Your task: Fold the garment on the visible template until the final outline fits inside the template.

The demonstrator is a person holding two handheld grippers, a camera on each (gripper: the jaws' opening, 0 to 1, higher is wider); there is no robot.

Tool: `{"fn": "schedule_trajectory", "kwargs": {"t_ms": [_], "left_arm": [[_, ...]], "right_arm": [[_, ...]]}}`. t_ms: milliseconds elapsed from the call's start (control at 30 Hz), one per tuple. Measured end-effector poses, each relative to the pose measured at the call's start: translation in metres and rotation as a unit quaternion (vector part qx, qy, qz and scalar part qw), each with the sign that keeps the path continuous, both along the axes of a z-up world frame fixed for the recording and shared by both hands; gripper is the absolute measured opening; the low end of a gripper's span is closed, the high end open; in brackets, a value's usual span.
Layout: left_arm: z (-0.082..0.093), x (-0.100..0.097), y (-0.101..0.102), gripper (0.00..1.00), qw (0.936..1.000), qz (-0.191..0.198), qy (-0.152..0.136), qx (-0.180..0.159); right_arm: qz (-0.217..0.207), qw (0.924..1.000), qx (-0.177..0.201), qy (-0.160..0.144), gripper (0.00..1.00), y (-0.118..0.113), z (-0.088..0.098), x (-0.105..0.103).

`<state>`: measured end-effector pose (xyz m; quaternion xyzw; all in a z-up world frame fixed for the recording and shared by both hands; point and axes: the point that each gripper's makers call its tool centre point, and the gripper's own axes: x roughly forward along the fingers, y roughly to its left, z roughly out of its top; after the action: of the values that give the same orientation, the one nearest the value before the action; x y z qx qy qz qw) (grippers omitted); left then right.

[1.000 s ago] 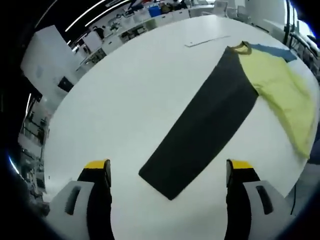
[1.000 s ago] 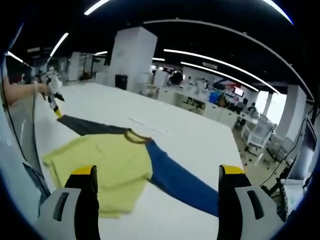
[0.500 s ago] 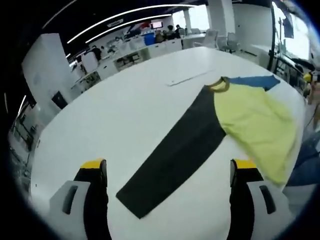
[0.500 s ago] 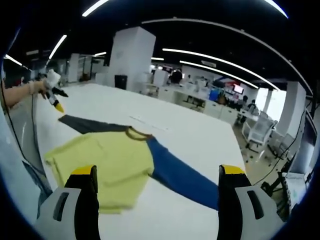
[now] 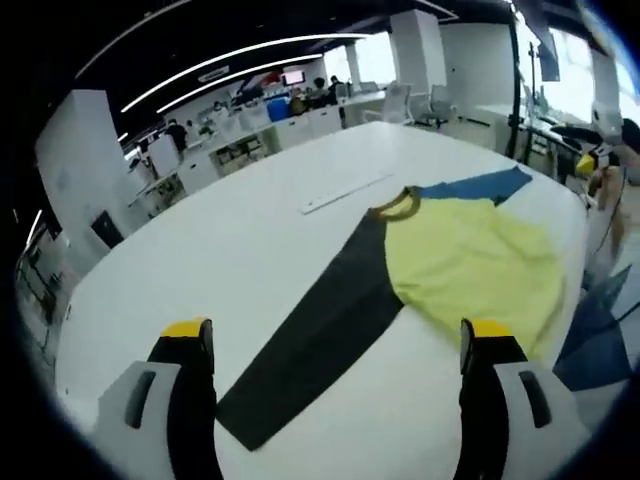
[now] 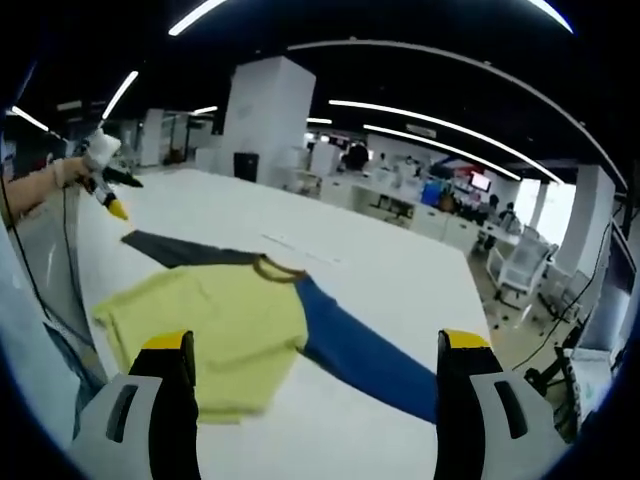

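Yellow garment [image 5: 470, 270] flat, sleeves stretched diagonally across table [image 5: 230, 250]; both tongs spread

No text, label, brand, number or sign can be read in either view. The garment [image 5: 440, 270] carries no print, only plain yellow, dark grey and blue panels. The screens far off in the office background are too small and blurred for anything on them to be made out.
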<state>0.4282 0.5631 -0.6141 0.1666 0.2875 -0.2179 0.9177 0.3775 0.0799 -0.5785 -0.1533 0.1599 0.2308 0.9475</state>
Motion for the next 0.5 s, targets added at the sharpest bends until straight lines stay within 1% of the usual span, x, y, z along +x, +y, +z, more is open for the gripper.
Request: {"fn": "schedule_trajectory", "kwargs": {"t_ms": [100, 267, 367, 500], "left_arm": [[0.005, -0.006, -0.007, 1.00, 0.9999, 0.000, -0.004, -0.011], [0.005, -0.013, -0.020, 1.00, 0.9999, -0.008, -0.007, -0.013], [0.005, -0.020, -0.031, 1.00, 0.9994, -0.009, -0.004, -0.032], [0.003, -0.027, -0.039, 1.00, 0.9992, -0.006, -0.004, -0.039]], "right_arm": [[0.003, 1.0000, -0.004, 0.000, 1.00, -0.001, 0.000, -0.002], [0.003, 1.0000, -0.003, 0.001, 1.00, -0.008, -0.001, -0.004], [0.004, 0.9999, -0.008, 0.007, 1.00, -0.012, -0.006, -0.005], [0.008, 0.9998, -0.013, 0.011, 1.00, -0.016, -0.012, -0.007]]}}
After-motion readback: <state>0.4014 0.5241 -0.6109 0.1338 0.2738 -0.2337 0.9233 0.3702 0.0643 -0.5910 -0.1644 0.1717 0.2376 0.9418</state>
